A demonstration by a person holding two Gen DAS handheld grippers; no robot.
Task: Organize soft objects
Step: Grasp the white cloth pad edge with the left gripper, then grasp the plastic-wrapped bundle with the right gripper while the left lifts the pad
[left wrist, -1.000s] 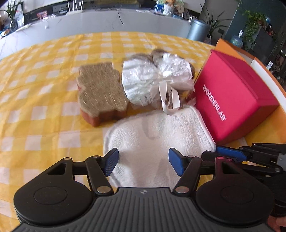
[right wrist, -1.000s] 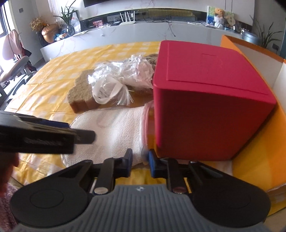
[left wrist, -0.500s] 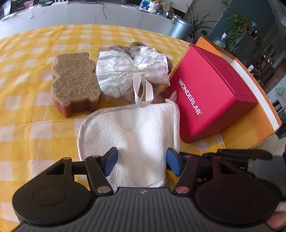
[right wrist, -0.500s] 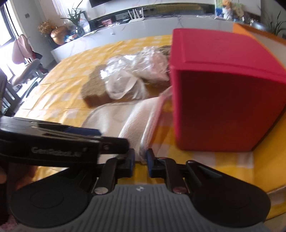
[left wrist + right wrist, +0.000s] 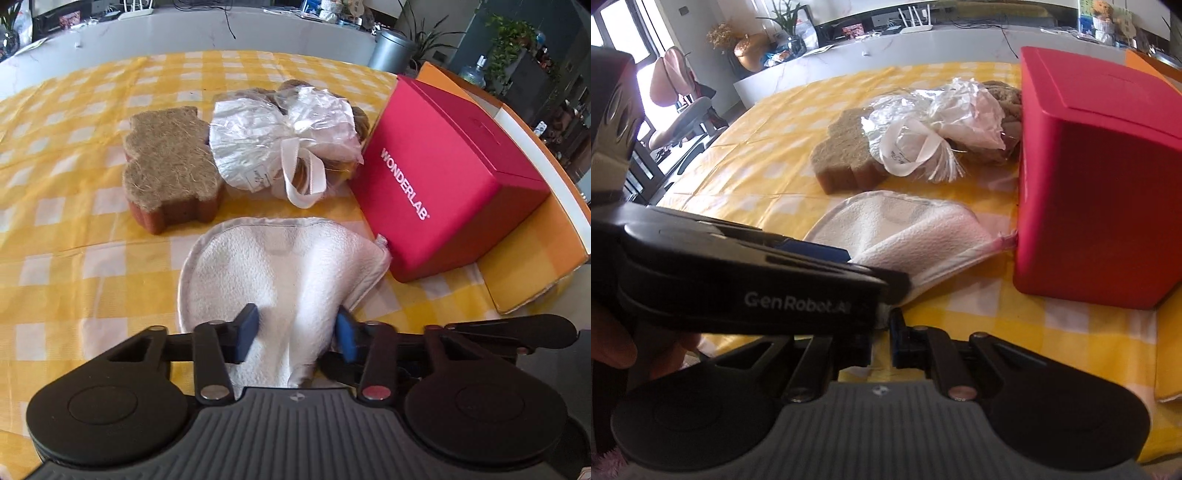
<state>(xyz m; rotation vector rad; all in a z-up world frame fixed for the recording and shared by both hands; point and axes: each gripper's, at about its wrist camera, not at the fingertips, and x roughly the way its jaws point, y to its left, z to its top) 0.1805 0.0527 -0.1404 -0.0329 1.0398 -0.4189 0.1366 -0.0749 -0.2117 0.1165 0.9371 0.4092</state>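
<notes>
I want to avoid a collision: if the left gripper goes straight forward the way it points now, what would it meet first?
The white cloth already lies bunched between the open fingers of the left gripper, so it comes first. Beyond that, probably the plastic-wrapped bundle; depth there is unclear.

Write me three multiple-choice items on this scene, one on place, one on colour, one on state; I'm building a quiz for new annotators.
1. Where is the brown sponge relative to the plastic bag, in the left wrist view?
A. Left of it
B. Right of it
C. On top of it

2. What colour is the box?
A. Blue
B. Red
C. Green

3. What are the right tongs doing?
A. Open over the box
B. Shut on the white cloth
C. Holding the bag

Key: 1 A, the sponge lies beside the bag's left side. 2 B, its faces are red with white lettering. 3 B, the cloth's edge is pinched and pulled up between them.
</notes>
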